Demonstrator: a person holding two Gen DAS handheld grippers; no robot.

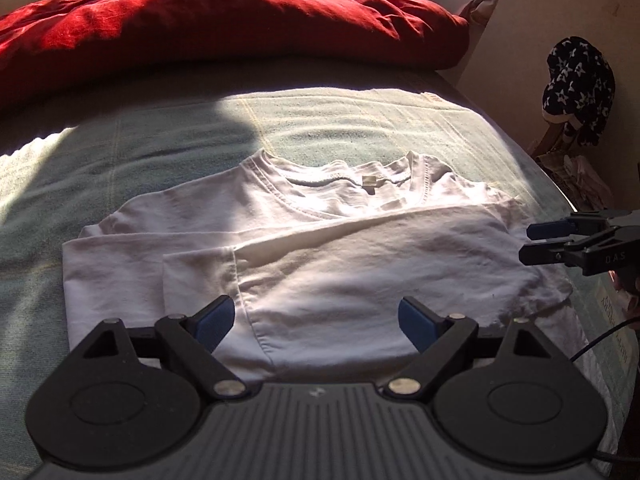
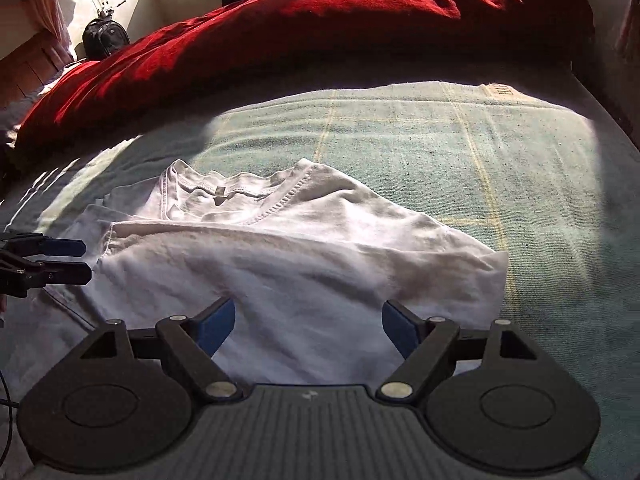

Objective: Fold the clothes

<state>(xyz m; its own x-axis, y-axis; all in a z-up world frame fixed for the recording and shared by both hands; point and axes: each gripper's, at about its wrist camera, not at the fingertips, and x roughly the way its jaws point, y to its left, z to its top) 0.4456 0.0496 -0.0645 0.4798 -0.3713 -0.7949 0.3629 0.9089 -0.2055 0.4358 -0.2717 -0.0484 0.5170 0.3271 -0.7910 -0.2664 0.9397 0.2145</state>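
A white T-shirt [image 1: 320,248] lies flat on the bed, collar away from me, with its sleeves folded in across the body. My left gripper [image 1: 316,320] hovers open over the shirt's lower part, nothing between its blue pads. My right gripper [image 1: 538,243] shows at the shirt's right edge in this view. In the right wrist view the same shirt [image 2: 304,264] spreads below my right gripper [image 2: 309,320], which is open and holds nothing. My left gripper [image 2: 80,260] pokes in from the left beside the shirt's folded edge.
The shirt rests on a pale green blanket [image 1: 160,144] [image 2: 500,168]. A bulky red duvet [image 1: 224,20] [image 2: 340,28] is piled across the far side. A dark star-patterned garment [image 1: 578,88] hangs at the right, and a backpack [image 2: 105,38] sits far left.
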